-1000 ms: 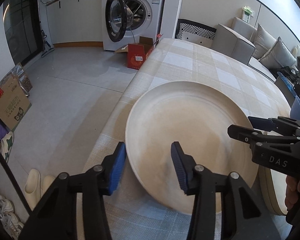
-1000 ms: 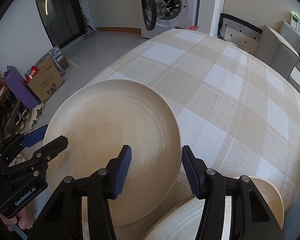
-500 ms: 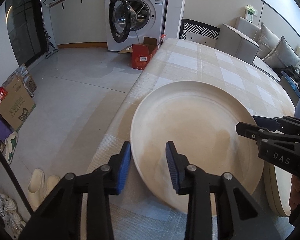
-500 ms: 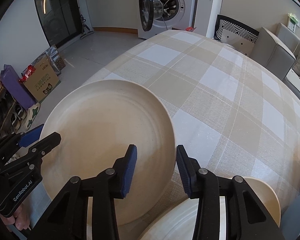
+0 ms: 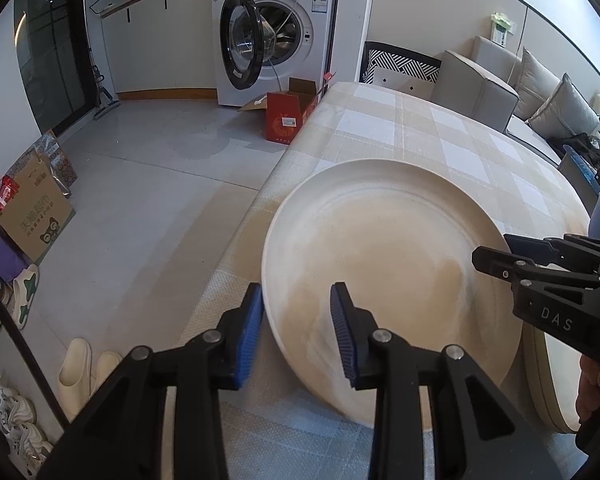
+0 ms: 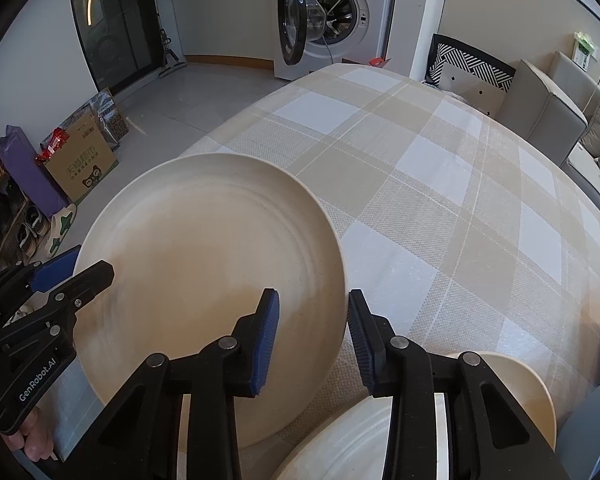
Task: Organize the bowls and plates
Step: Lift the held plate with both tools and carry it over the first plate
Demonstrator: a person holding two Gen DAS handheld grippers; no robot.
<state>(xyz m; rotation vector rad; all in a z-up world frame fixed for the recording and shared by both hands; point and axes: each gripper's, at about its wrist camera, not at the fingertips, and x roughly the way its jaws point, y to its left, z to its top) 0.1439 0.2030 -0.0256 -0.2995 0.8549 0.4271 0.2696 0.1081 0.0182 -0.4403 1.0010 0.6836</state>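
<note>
The large round cream ceramic plate sits tilted over the checked worktop, its opposite rims between the narrowed, just-closing left claw and right claw.

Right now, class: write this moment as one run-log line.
left gripper: fingers just closed onto large plate rim; right gripper: fingers just closed onto opposite rim

The left gripper is black plastic with two angular arms, each ending in a ribbed blue pad and carrying round silver screws. The right gripper has the same build. At the right edge of the left view, its side bears the pale letters "DAS". At the lower left of the right view, the other reads "GenRobot.AI".
</note>
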